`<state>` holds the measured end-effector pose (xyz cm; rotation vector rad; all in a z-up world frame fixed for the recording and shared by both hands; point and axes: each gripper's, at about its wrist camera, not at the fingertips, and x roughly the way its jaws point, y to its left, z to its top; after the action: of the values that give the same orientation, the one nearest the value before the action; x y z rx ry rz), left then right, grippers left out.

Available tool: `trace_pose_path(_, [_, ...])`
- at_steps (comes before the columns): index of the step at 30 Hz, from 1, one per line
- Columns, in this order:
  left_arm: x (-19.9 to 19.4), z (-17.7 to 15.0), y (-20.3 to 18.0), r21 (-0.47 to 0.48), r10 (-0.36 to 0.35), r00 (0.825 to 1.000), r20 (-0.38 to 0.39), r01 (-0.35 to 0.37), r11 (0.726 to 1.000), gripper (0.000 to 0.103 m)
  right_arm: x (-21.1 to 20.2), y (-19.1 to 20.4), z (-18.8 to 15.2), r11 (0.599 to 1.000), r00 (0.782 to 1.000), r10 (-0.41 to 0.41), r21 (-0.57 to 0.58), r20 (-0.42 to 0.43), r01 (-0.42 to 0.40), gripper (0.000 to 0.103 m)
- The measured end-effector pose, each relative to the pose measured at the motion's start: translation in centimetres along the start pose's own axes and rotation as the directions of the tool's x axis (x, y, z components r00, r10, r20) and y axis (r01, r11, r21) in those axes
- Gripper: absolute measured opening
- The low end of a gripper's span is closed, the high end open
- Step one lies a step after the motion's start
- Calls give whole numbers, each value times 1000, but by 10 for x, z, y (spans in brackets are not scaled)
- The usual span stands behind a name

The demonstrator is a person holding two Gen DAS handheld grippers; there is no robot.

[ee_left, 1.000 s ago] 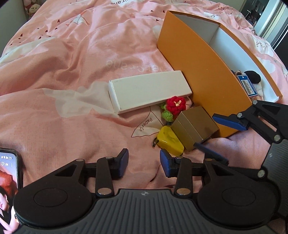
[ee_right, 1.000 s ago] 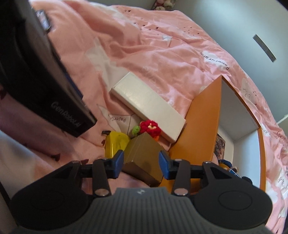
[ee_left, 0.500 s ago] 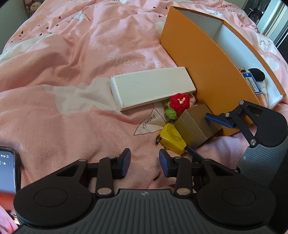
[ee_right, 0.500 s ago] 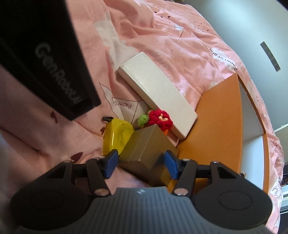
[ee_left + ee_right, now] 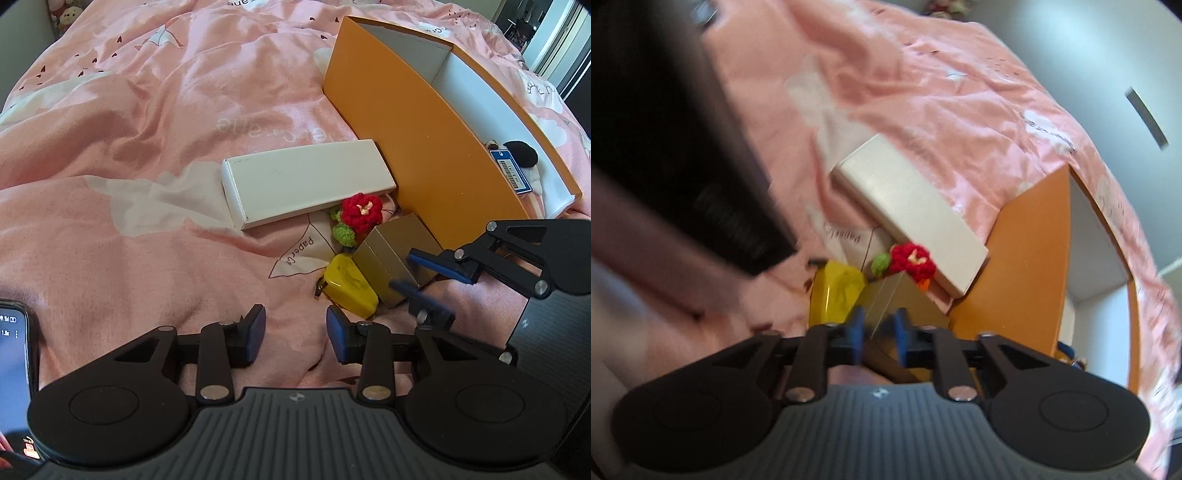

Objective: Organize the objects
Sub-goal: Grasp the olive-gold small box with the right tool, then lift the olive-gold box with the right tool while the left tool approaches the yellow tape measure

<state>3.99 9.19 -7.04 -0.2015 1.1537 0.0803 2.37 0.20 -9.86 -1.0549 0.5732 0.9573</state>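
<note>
A gold-brown box (image 5: 395, 258) lies on the pink bedspread against the orange organizer box (image 5: 417, 147). My right gripper (image 5: 878, 332) has its blue pads closed on the near corner of the gold-brown box (image 5: 897, 299); it also shows in the left wrist view (image 5: 424, 271). Beside the box lie a yellow tape measure (image 5: 349, 282), a red crochet flower (image 5: 360, 212) and a long white box (image 5: 306, 188). My left gripper (image 5: 295, 332) is open and empty above bare bedspread, just short of the tape measure.
The orange organizer has white compartments; one holds a blue-labelled card (image 5: 511, 175) and a black fuzzy item (image 5: 522, 155). A phone (image 5: 13, 354) lies at the left edge. The bedspread (image 5: 129, 147) is wrinkled and soft.
My right gripper moved in and closed its jaws on the gold-brown box. The left gripper stayed nearly still and open.
</note>
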Motion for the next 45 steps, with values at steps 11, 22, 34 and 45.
trace_pose_path(11, [1,0,-1,8,8,1000,0,-8,1000,44,24,13,-7,994,997,-40,-104,-59,33,66])
trace_pose_path(22, [0,-1,-1,7,7,1000,1,-7,1000,44,15,5,-7,997,999,-33,-74,-18,31,55])
trace_pose_path(34, [-1,1,-1,-2,-13,1000,1,13,1000,44,-36,-59,-5,881,931,361,308,54,-359,51])
trace_pose_path(45, [-3,-5,-29,100,-131,991,5,130,986,43,-13,-84,-63,581,886,459,734,61,-351,30])
